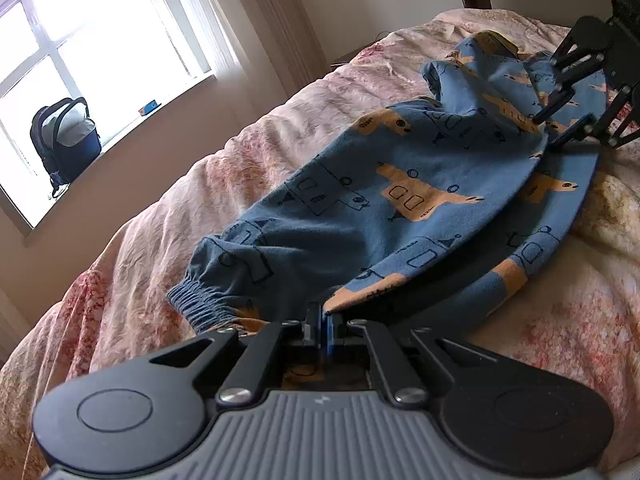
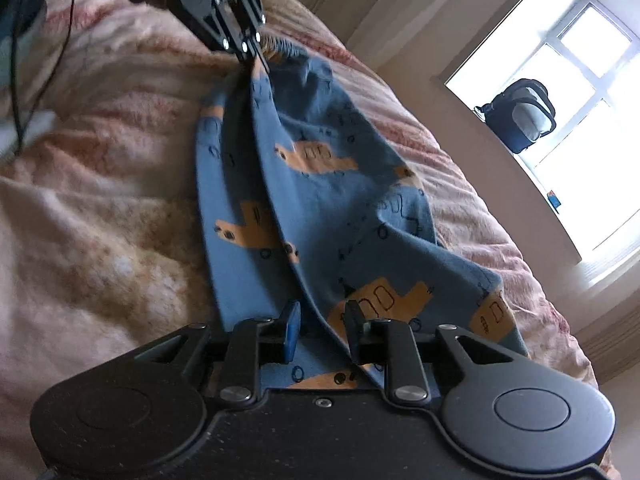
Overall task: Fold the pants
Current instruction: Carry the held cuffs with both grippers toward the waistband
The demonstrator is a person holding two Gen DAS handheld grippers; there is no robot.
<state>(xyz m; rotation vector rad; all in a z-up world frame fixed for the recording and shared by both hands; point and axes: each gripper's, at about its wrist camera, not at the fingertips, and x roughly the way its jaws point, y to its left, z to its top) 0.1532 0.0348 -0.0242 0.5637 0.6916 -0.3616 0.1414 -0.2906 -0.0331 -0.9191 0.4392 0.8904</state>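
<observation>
Pinching a blue fabric edge, the left hand-held gripper is clenched on the pants at 6 o'clock in its own view. The right hand-held gripper has its jaws parted with cloth lying between them; at 2 o'clock in the left view, it reaches over the far end. The pants, printed with orange shapes, lie stretched across the pink bed. A backpack sits on the windowsill at 9 o'clock.
</observation>
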